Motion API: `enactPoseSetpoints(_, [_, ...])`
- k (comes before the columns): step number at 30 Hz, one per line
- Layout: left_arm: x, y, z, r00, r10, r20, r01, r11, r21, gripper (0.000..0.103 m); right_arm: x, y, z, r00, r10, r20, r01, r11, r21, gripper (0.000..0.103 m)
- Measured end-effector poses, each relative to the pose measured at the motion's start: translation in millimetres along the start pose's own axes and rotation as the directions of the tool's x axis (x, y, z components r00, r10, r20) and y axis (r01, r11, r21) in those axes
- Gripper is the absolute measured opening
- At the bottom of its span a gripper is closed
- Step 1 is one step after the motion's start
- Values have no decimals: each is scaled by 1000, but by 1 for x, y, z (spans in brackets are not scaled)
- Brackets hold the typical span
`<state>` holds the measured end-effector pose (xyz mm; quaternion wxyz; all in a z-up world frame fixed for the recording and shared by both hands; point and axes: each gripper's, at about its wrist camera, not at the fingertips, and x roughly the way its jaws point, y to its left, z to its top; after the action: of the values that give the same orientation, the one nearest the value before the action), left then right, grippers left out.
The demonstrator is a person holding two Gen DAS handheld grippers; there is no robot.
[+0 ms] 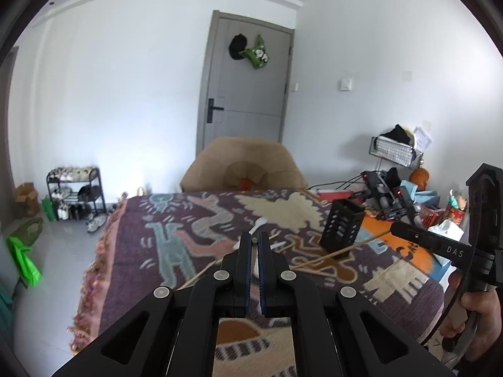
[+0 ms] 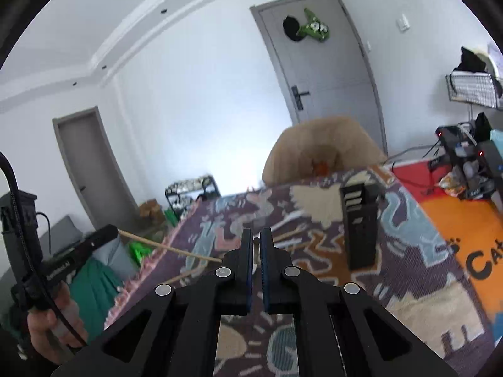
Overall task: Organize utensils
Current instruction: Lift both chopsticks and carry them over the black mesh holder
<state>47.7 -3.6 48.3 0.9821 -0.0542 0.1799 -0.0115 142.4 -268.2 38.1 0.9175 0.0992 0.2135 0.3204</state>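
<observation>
My left gripper is shut on a wooden chopstick that crosses under its fingers; the right wrist view shows that stick sticking out from the left gripper's tip. My right gripper is shut on another wooden chopstick, seen end-on between its fingers; in the left wrist view that stick runs from its tip towards the table. A black slotted utensil holder stands upright on the patterned cloth, also in the right wrist view. A white plastic spoon lies beyond the left fingers.
A tan cushioned chair stands at the table's far edge. Black electronics with red lights, boxes and a wire basket crowd the right side. A shoe rack stands on the floor at left. More chopsticks lie on the cloth.
</observation>
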Motion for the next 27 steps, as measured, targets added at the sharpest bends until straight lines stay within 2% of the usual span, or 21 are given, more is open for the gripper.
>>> enactPoseSetpoints(7, [11, -22, 31, 998, -51, 42, 49, 998, 30, 3, -24, -8, 42, 992, -78, 97, 82, 996, -37, 6])
enactPoseSetpoints(12, [22, -37, 50, 994, -86, 65, 83, 995, 46, 3, -32, -13, 63, 980, -147, 133, 157, 985, -67, 6])
enactPoseSetpoints(19, [41, -55, 71, 987, -141, 75, 136, 989, 60, 3, -37, -24, 78, 960, -238, 146, 252, 964, -86, 6])
enactPoseSetpoints(27, [63, -78, 90, 976, -207, 65, 201, 976, 89, 3, -16, -36, 88, 962, -263, 69, 270, 954, -132, 6])
